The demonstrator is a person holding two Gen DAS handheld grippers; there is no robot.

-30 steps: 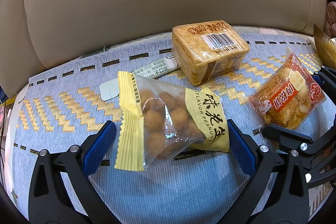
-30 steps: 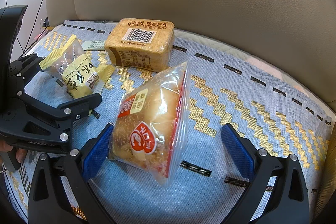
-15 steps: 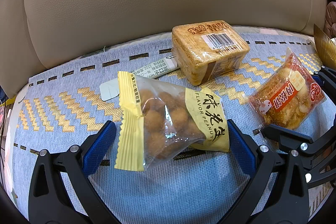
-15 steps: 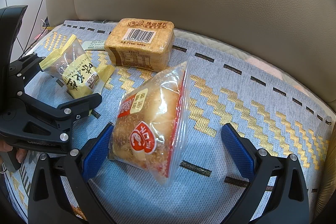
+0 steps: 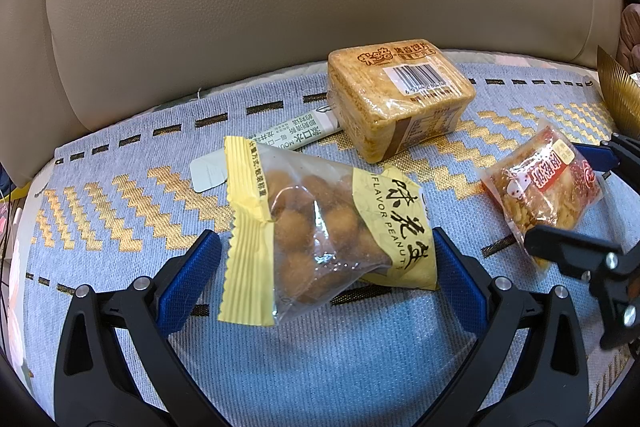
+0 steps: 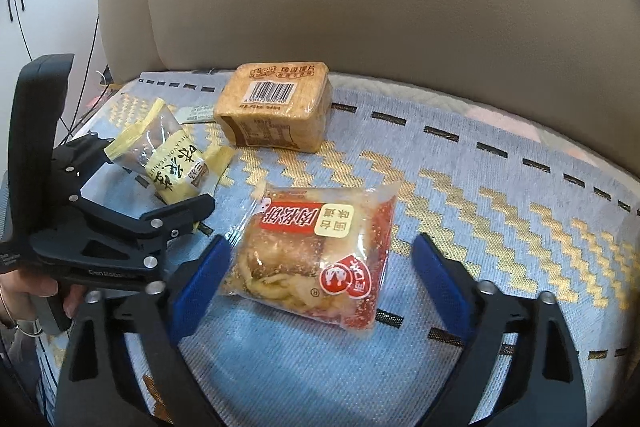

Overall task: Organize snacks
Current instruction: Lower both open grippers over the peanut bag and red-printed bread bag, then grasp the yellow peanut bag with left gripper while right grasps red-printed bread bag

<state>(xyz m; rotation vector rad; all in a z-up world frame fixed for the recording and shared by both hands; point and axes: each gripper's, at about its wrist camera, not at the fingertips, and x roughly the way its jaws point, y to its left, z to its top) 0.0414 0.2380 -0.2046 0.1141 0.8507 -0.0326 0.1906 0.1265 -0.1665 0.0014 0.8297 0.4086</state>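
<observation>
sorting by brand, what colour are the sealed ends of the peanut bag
Yellow, on the flavor peanuts bag; clearest in the left wrist view.

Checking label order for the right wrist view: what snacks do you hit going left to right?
Flavor peanuts bag → brown barcoded cake pack → red-labelled pastry packet between the open right gripper fingers. The white sachet behind the peanuts overlaps, so skipped.

A beige sofa seat [image 5: 240,7] covered by a pale blue woven cloth [image 5: 320,367] with gold zigzags carries four items. A yellow-edged peanut bag [image 5: 320,231] lies at the centre in the left wrist view. At its 1 o'clock sits a tan wafer pack [image 5: 400,99]. At its 11 o'clock, a thin white sachet [image 5: 288,137], partly under it. At its 3 o'clock, a red-labelled pastry packet [image 5: 540,187].
</observation>
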